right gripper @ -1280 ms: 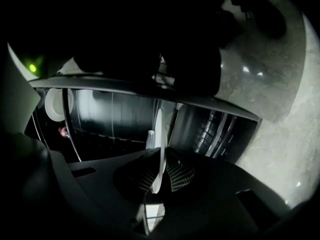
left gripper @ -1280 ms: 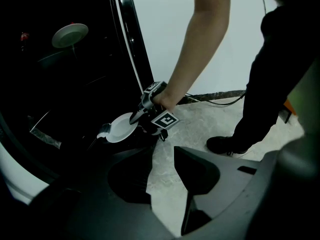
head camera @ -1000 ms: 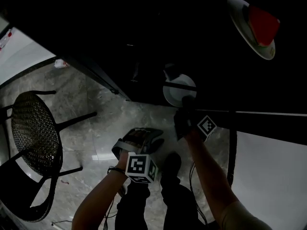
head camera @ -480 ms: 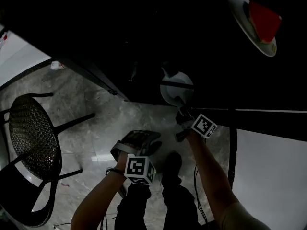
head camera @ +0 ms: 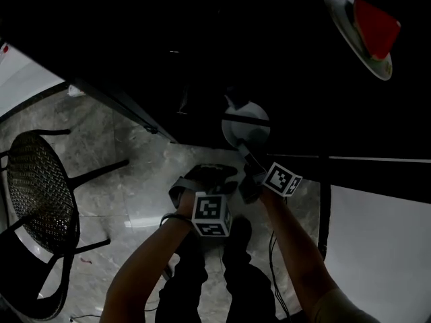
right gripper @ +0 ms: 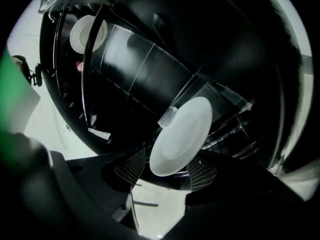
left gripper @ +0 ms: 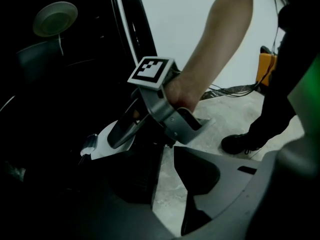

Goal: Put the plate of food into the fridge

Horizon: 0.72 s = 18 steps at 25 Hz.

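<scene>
Right gripper (right gripper: 165,170): jaws just been opening, now wide; white plate (right gripper: 181,136) between them, unpressed
Left gripper (left gripper: 167,156): jaws part-open, empty
Progress: white plate looks released at wire shelf (right gripper: 235,129); red-food plate (head camera: 367,32) well apart, probably pending

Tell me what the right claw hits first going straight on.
Probably the plate, dead ahead of the right claw, between its jaws, which have just been opening and don't press it; depth unclear.
</scene>
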Available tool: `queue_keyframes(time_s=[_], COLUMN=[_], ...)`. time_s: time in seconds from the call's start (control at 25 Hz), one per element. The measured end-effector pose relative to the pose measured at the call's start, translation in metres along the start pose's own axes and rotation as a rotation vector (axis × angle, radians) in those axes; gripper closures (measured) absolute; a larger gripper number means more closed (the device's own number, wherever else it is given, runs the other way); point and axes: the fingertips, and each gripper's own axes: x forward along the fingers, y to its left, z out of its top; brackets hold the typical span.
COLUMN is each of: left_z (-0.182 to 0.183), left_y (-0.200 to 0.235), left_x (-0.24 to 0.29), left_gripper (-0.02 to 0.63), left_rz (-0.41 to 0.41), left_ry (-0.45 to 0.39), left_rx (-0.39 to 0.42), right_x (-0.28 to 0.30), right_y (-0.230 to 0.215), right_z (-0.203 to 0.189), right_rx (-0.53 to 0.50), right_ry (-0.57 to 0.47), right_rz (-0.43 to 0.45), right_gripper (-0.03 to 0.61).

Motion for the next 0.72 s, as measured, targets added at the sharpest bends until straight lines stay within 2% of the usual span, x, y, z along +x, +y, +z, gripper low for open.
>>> queue_keyframes(time_s=[0.2,0.44,0.6,0.72], left_z=[-0.005,-0.01,-0.016,-0.015], left_y=[0.034,0.047,0.058,0.063], left_x=[0.023,0.036,0.041,0.041], left_gripper=[0.491,0.505,0.554,0.555], left_rz=[0.083,0.118,0.147,0.162], left_ry=[0.02,0.035,0.05,0.055], left_rx=[-0.021,-0.037,-0.054,-0.064], right_x=[-0.004,-0.008,-0.006,-0.008], right_y=[0.007,0.006,0.008,0.011], right_z=[0.002,-0.004,-0.003,-0.006], right_rx=[0.014,-0.004,0.0,-0.023], right_ry=[0.003,0.031,0.025,0.047], right_rz=[0.029,0.029,0.033,0.038], right_gripper=[0.35,0.351,0.351,0.351])
